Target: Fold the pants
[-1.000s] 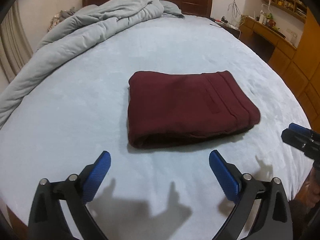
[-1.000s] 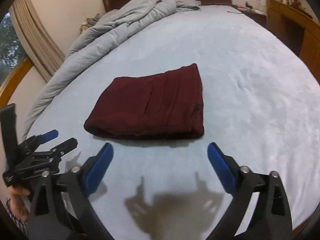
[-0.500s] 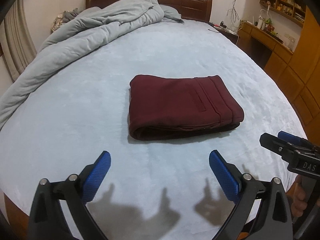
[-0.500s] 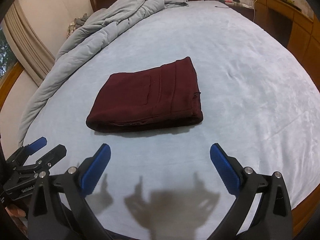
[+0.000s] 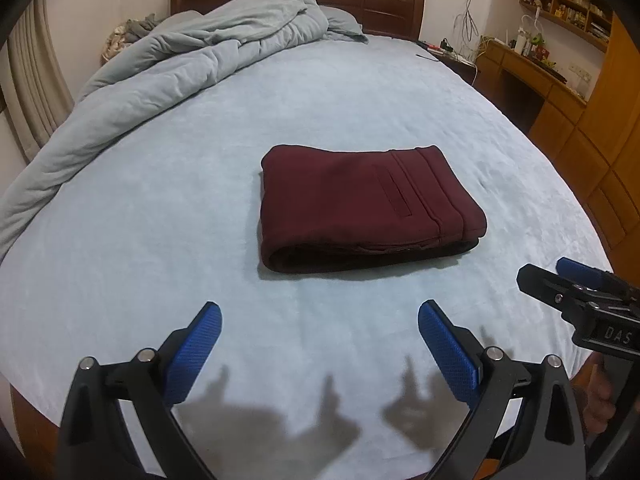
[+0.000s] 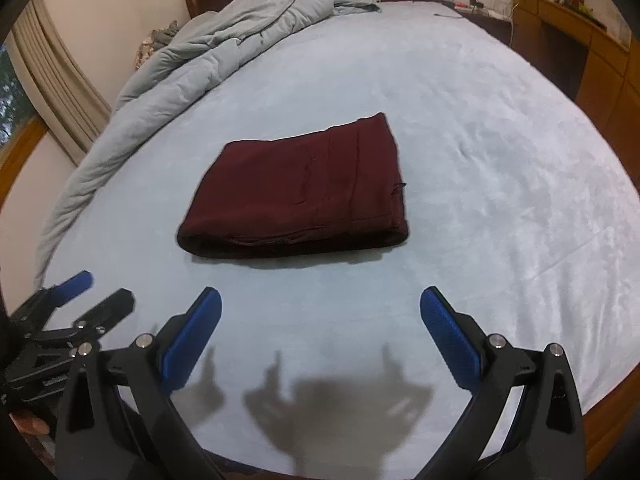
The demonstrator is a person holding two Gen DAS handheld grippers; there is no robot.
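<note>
My left tool [image 5: 320, 340] and right tool [image 6: 320, 326] hang spread and empty near the folded pants [image 5: 366, 208] on the bed [image 5: 160, 240]; a careless touch could open the fold.

Matt maroon cloth pants [image 5: 368, 204] lie on a soft pale-blue fleecy bedsheet [image 5: 160, 240], with a glossy dark wooden headboard [image 5: 360, 0] at twelve o'clock.
</note>
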